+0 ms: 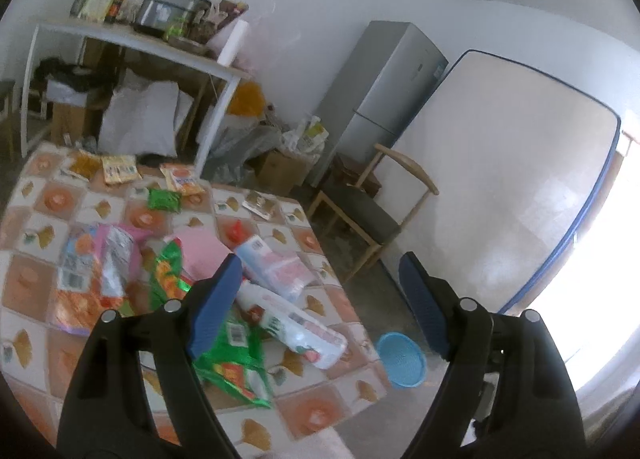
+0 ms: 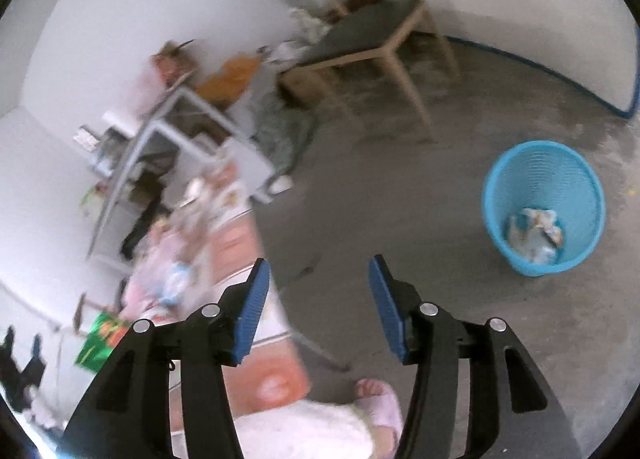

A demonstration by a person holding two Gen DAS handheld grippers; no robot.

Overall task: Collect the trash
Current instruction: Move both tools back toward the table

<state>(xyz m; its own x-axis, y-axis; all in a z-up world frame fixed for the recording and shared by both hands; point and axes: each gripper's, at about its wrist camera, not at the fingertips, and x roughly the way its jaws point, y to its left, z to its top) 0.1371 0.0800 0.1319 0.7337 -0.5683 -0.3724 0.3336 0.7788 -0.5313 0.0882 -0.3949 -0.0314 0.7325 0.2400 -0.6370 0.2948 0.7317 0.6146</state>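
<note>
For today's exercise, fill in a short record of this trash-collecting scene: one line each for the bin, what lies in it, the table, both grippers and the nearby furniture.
bin: blue mesh basket upright on the floor, beside the table
bin contents: crumpled wrappers at the bottom
table: patterned cloth strewn with snack packets
left gripper: open, empty, above the table
right gripper: open, empty, over the floor
furniture: wooden chair, grey fridge

Orange-and-white checked tablecloth (image 1: 32,279) with ginkgo leaves; green foil wrapper (image 1: 236,371); sky-blue mesh bin (image 2: 544,175); grey floor (image 2: 400,195).
</note>
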